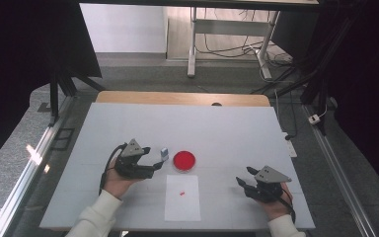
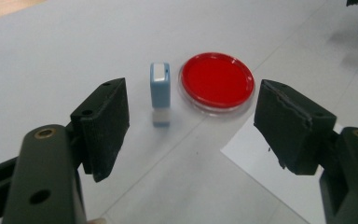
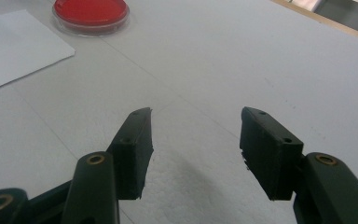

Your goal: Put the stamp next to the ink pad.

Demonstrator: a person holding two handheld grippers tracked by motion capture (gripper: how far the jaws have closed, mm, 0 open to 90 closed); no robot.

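A small light-blue stamp (image 1: pixel 164 153) (image 2: pixel 160 88) stands on the white table, just left of a round red ink pad (image 1: pixel 184 160) (image 2: pixel 216 80) (image 3: pixel 91 11). My left gripper (image 1: pixel 153 158) (image 2: pixel 191 121) is open a short way in front of the stamp, its pads apart from it and nothing between them. A white paper sheet (image 1: pixel 182 197) (image 3: pixel 18 46) with a small red mark (image 1: pixel 181 193) lies nearer the person, below the pad. My right gripper (image 1: pixel 244 176) (image 3: pixel 196 116) rests at the right, open over bare table with nothing between its jaws.
The white table top (image 1: pixel 227 128) stretches back to a wooden edge (image 1: pixel 182 98). Beyond it stand desk legs and cables on the floor. Dark frames and rails run along both sides. The paper's corner (image 2: pixel 261 172) lies under my left gripper's right jaw.
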